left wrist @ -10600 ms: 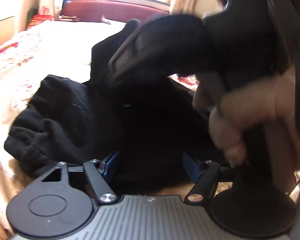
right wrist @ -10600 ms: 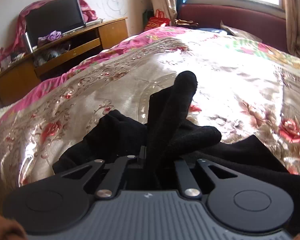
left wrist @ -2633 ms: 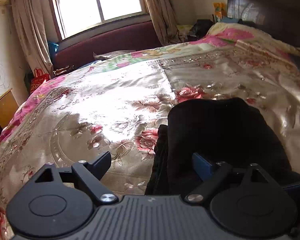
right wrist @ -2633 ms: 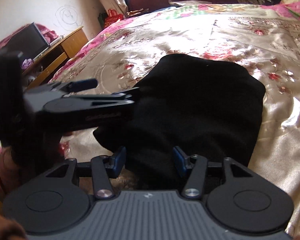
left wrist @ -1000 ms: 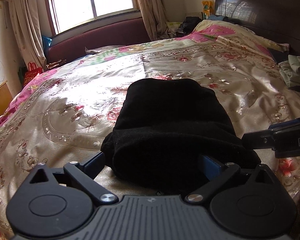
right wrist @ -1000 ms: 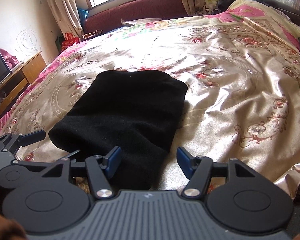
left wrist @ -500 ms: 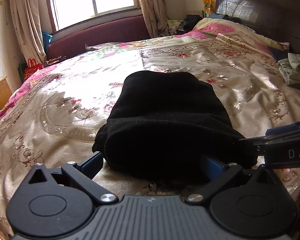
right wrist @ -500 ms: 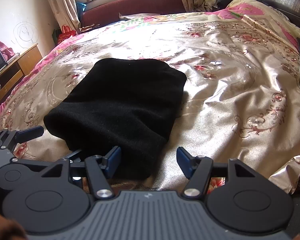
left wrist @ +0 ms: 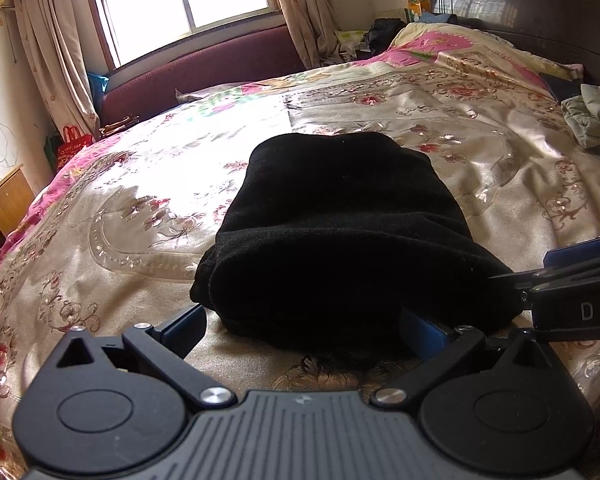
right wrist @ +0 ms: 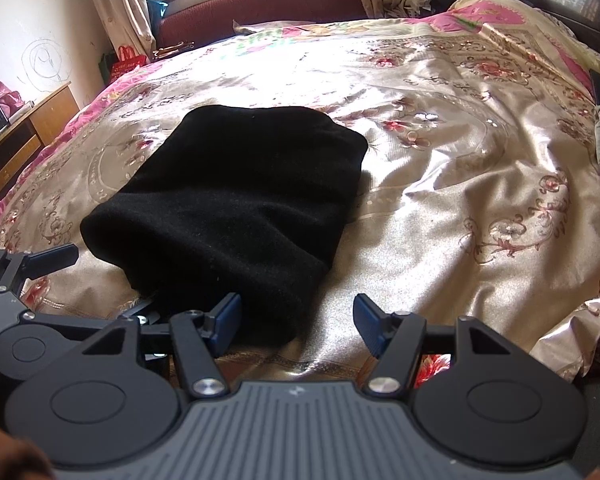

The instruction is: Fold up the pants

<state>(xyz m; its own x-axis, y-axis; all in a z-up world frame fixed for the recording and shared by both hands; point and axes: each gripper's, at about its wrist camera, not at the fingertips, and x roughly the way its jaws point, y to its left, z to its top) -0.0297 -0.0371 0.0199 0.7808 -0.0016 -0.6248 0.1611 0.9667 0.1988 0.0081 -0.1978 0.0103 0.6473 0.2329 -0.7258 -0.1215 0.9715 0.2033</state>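
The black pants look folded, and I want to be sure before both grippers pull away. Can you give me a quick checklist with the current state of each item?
1. Black pants folded into one compact bundle: ok.
2. Bundle resting flat on the bedspread, well in from its edge: ok.
3. Right gripper open, nothing clamped: ok; its left finger touches the bundle's near edge or lies just beside it.
4. Left gripper open, pads not pressing cloth: ok, though the bundle's near edge sits between its fingers.
5. No loose leg or waistband sticking out: cannot tell for the far side and underside; a small lump shows at the near left corner.
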